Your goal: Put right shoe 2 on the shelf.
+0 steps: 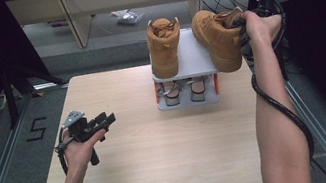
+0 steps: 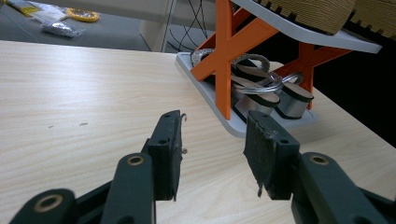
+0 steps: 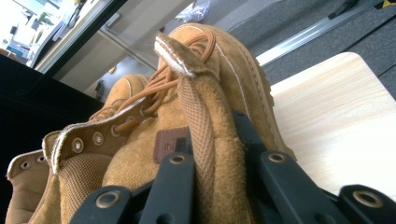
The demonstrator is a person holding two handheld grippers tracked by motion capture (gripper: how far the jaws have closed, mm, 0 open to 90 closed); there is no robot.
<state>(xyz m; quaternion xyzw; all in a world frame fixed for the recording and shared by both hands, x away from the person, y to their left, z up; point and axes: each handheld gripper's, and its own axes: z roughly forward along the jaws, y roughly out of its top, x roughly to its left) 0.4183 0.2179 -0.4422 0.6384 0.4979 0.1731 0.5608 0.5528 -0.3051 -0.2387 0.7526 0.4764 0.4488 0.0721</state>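
Tan suede marks the boot [image 1: 219, 38] that the right gripper [image 1: 244, 26] is clamped on in the high view: it hangs tilted just ahead of that gripper, its sole over the right edge of the grey top shelf of the small shoe rack [image 1: 193, 54]. A second boot [image 1: 163, 45] stands upright on the same shelf, farther off to the gripper's left. The left gripper [image 1: 105, 121] hovers over the wooden table [image 1: 161, 147], well apart from the rack, jaws spread and holding nothing. I judge the step to be either setting this boot onto the shelf or taking it off; which of the two cannot be told. The next move calls for keeping the boot level so its sole clears the shelf edge and the other boot.

In the left gripper view, its jaws stand wide apart over bare tabletop; ahead of them and to the right is the rack with its orange cross-braces [image 2: 223, 56], and a pair of sandals [image 2: 261, 88] on the lower shelf. The boots above are cut off at the top edge.

In the right gripper view, the jaws pinch the boot's collar [image 3: 205, 140] from both sides; the fingertips are hidden behind suede and mesh. The small brown label [image 3: 168, 144] is too blurred to read.
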